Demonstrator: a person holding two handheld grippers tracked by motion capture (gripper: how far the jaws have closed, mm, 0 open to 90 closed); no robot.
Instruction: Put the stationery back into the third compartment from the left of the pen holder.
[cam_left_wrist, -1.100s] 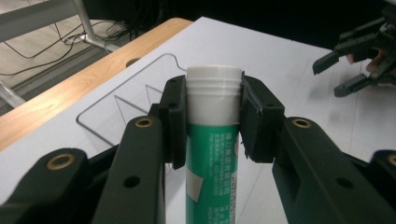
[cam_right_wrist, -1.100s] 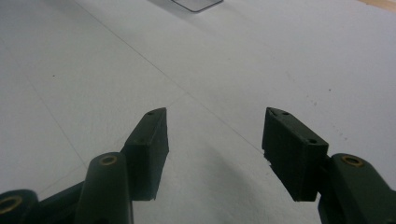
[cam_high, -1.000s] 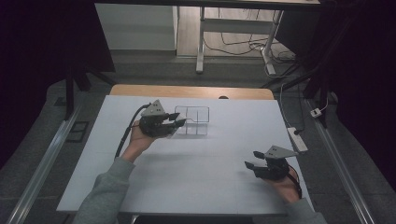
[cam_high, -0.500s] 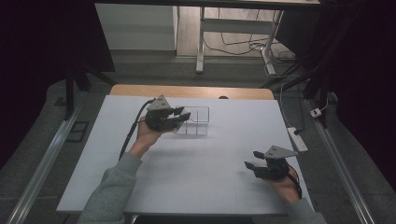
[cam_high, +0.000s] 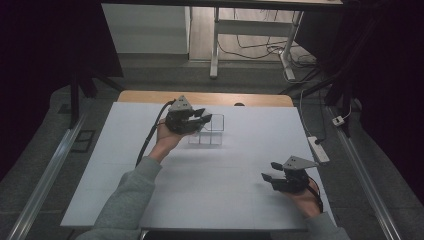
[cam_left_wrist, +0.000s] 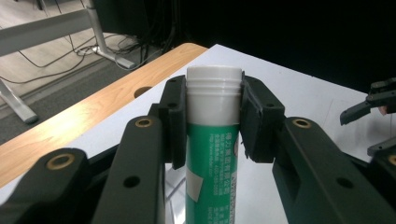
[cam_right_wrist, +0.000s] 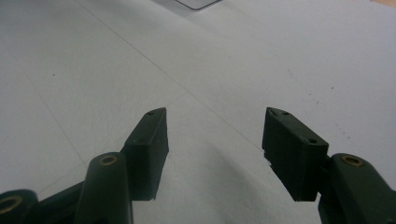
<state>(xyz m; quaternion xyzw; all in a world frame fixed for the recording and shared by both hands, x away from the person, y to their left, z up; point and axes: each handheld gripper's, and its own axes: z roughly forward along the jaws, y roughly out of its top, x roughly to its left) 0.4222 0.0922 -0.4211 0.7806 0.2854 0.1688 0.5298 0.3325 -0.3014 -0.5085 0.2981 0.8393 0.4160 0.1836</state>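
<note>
Green tube (cam_left_wrist: 212, 154) with its ribbed white cap (cam_left_wrist: 214, 81) sits clamped in our left gripper (cam_high: 197, 118), held above the clear divided organizer (cam_high: 212, 131) in the upper middle of the high view. We judge the pick-up done; lowering the tube into a compartment is left. White print and a pale label patch mark its green body. Our right gripper (cam_high: 272, 181) rests at lower right, spread and holding nothing.

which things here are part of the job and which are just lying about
In the job:
- green tube with white cap, clamped in the left hand-held gripper
- clear compartment box

Lying about:
- power strip
- right hand-held gripper, open, idle
</note>
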